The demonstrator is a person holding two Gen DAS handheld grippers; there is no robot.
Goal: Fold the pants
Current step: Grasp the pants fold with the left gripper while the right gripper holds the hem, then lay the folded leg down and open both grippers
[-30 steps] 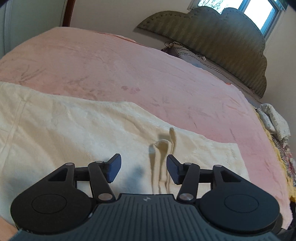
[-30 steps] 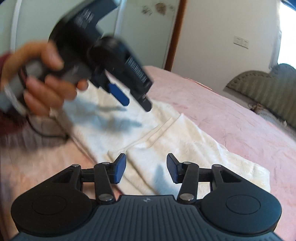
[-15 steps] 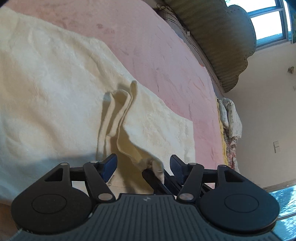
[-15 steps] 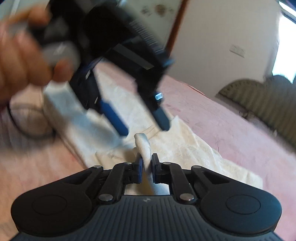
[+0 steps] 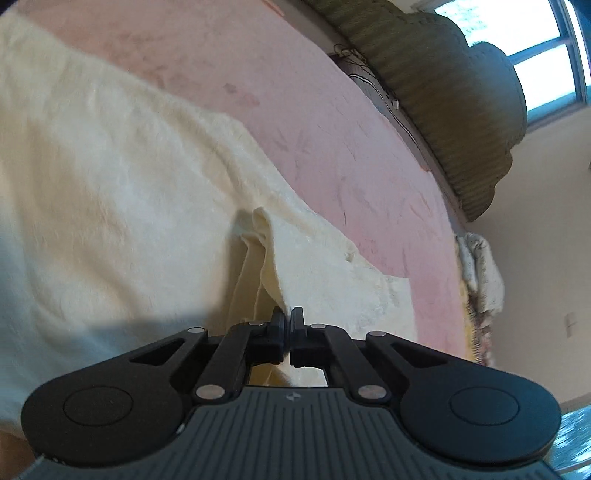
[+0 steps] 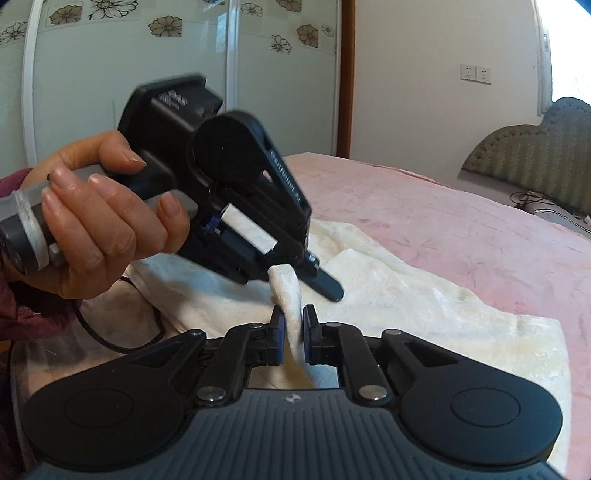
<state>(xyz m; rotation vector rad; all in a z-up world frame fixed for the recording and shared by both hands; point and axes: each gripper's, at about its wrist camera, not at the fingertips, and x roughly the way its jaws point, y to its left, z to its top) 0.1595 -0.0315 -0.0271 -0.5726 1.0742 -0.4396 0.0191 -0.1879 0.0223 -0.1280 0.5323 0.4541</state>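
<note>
Cream fleece pants (image 5: 122,206) lie spread flat across a pink blanket (image 5: 332,122) on the bed, reaching from the near left toward the far right in the left wrist view. Near the middle of their near edge the cloth is pulled up into a narrow ridge that runs straight into the left tool (image 5: 287,322), whose jaws are clenched on that pinch of fleece with almost no gap between them. In the right wrist view the right tool (image 6: 293,334) is likewise clenched on a raised fold of the same pants (image 6: 424,306), the cream cloth standing upright between its blue pads (image 6: 279,338). Just beyond it the left tool (image 6: 325,282) slants down from the upper left, held by the person's left hand (image 6: 92,218), with a dark red sleeve (image 6: 22,295) at the left edge; its tip meets the top of the same raised fold, so both tools grip close together. An olive padded headboard (image 5: 461,96) stands at the far side of the bed below a window (image 5: 546,55), and a white wardrobe door with flower tiles (image 6: 166,26) fills the far left wall.
</note>
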